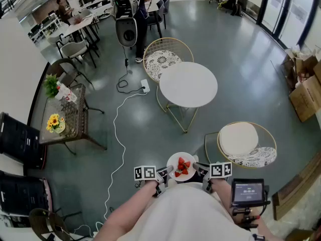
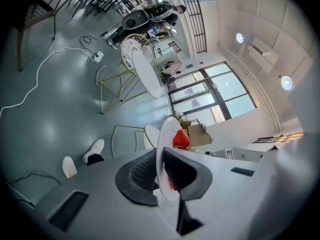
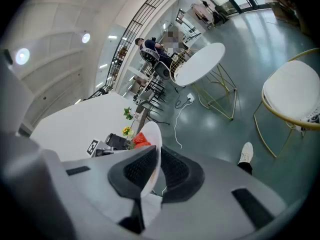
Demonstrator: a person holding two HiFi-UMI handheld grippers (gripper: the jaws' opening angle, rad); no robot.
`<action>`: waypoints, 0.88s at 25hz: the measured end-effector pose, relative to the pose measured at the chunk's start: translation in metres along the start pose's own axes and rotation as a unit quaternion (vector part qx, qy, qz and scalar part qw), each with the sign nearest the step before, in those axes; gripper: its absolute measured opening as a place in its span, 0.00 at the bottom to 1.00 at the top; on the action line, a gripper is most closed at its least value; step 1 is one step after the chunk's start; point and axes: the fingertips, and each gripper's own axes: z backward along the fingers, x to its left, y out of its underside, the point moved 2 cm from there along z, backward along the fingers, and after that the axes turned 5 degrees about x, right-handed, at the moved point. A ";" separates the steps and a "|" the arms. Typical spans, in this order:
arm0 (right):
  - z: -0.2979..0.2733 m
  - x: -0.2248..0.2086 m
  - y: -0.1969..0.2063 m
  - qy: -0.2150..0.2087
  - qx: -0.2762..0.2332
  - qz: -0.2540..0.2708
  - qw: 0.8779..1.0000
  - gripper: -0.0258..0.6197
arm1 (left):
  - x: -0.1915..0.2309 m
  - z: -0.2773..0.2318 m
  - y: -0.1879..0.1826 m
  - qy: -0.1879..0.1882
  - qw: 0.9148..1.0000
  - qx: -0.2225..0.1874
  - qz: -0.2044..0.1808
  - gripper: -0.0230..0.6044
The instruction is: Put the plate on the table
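A small white plate (image 1: 181, 167) with red strawberries (image 1: 182, 167) on it is held in the air close in front of the person. My left gripper (image 1: 166, 172) is shut on the plate's left rim, and my right gripper (image 1: 197, 168) is shut on its right rim. In the left gripper view the plate (image 2: 164, 149) shows edge-on between the pads, a strawberry (image 2: 180, 139) beyond them. The right gripper view also has the plate (image 3: 151, 156) edge-on in the jaws. The round white table (image 1: 188, 84) stands further ahead on gold legs.
Two gold wire chairs flank the table: one behind it (image 1: 163, 58), one at the right with a white cushion (image 1: 239, 139). A white cable (image 1: 118, 134) runs across the grey floor. A glass side table with flowers (image 1: 62, 115) stands at the left. Cardboard boxes (image 1: 304, 84) sit at the right.
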 end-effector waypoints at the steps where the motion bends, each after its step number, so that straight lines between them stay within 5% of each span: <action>1: -0.001 0.001 -0.001 -0.001 -0.004 0.001 1.000 0.08 | 0.000 0.001 -0.001 -0.001 1.000 -0.001 -0.004 0.07; 22: -0.002 -0.001 -0.002 0.001 -0.013 -0.006 1.000 0.08 | 0.001 -0.001 -0.004 -0.006 1.000 -0.012 -0.027 0.07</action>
